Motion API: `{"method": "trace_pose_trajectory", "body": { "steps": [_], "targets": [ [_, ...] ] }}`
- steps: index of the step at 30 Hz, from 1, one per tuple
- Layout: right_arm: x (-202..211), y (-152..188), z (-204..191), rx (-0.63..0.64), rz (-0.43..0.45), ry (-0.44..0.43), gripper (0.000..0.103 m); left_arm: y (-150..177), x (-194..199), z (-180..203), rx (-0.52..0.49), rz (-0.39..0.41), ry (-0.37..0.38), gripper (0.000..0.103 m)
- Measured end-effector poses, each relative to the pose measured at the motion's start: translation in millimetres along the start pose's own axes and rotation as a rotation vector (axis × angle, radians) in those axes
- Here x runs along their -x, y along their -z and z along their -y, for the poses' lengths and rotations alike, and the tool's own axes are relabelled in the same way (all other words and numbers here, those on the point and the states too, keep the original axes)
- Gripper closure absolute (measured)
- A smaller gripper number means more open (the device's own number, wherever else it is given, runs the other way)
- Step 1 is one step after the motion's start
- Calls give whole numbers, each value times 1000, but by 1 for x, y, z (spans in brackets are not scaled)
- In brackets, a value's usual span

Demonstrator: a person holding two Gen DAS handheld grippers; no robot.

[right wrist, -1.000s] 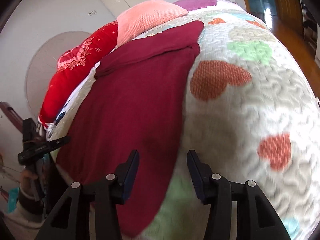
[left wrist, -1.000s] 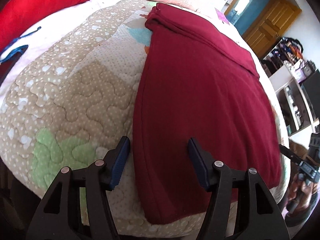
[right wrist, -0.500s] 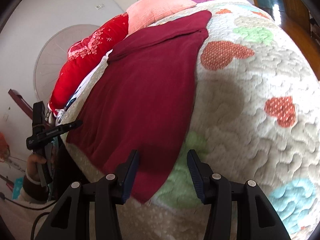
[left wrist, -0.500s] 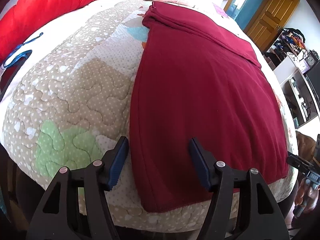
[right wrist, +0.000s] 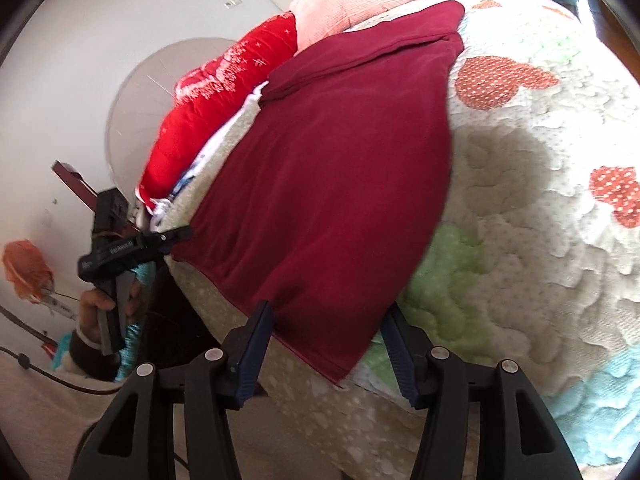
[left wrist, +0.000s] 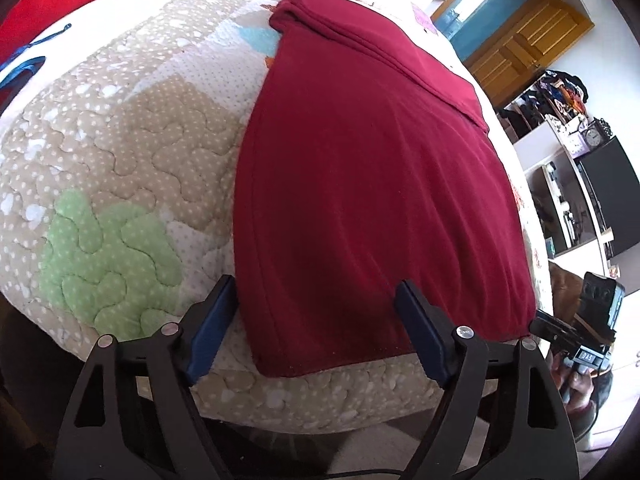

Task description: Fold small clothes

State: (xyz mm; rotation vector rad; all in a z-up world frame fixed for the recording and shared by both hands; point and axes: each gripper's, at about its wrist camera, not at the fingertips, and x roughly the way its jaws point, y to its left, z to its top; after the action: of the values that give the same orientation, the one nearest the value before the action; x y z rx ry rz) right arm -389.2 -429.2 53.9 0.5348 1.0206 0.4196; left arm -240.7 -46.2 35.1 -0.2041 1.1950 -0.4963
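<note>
A dark red garment (left wrist: 372, 184) lies flat along the quilted bed (left wrist: 132, 152), its hem at the near edge. In the left wrist view my left gripper (left wrist: 316, 308) straddles the hem's near left corner. Its jaws are opening, with cloth between them and neither pad pressing on it. In the right wrist view the garment (right wrist: 340, 184) runs away from me, and my right gripper (right wrist: 326, 332) straddles the hem's right corner. Those jaws are opening too and the pads are clear of the cloth. Each view shows the other gripper at the far hem corner: right gripper (left wrist: 560, 332), left gripper (right wrist: 132, 244).
A red pillow (right wrist: 224, 92) and a pink pillow (right wrist: 352, 0) lie at the head of the bed. A white shelf unit (left wrist: 568, 184) and a wooden door (left wrist: 520, 36) stand beyond the bed's right side. A round fan (right wrist: 136, 112) stands by the wall on the left.
The left jaws have spread wider. Both views have tipped down, so the bed's near edge and the hem corners now show. The right gripper has come closer to its corner.
</note>
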Motion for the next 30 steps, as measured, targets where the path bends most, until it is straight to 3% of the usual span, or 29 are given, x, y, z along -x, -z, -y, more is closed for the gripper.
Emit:
{"method": "trace_pose_trajectory", "body": {
  "steps": [6, 9, 12, 14, 15, 16, 17, 19, 23, 30],
  "targets": [
    [-6, 0, 8, -39, 32, -83, 49, -6, -1, -4, 14, -20, 64, 14],
    [0, 3, 16, -47, 42, -115, 49, -8, -2, -8, 29, -26, 112, 4],
    [1, 5, 15, -25, 43, -121, 50, -10, -3, -5, 18, -40, 92, 3],
    [3, 6, 15, -8, 46, -125, 54, -12, -4, -2, 14, -38, 74, 4],
    [2, 5, 14, -9, 46, -130, 61, -12, -4, 0, 10, -33, 62, 4],
    [1, 5, 14, -10, 44, -134, 66, -10, -4, 3, 4, -24, 45, 11],
    [-1, 4, 12, -8, 44, -136, 68, -8, -5, 7, -3, -14, 26, 29],
    [-5, 2, 5, 4, 42, -147, 76, -6, -5, 6, -9, -14, -5, 55],
    [-7, -7, -10, 50, 57, -172, 80, -9, 1, -2, 7, -17, 47, 89],
    [8, -39, -23, 100, 144, -214, 83, -45, 31, -1, 9, 71, 178, 95]
  ]
}}
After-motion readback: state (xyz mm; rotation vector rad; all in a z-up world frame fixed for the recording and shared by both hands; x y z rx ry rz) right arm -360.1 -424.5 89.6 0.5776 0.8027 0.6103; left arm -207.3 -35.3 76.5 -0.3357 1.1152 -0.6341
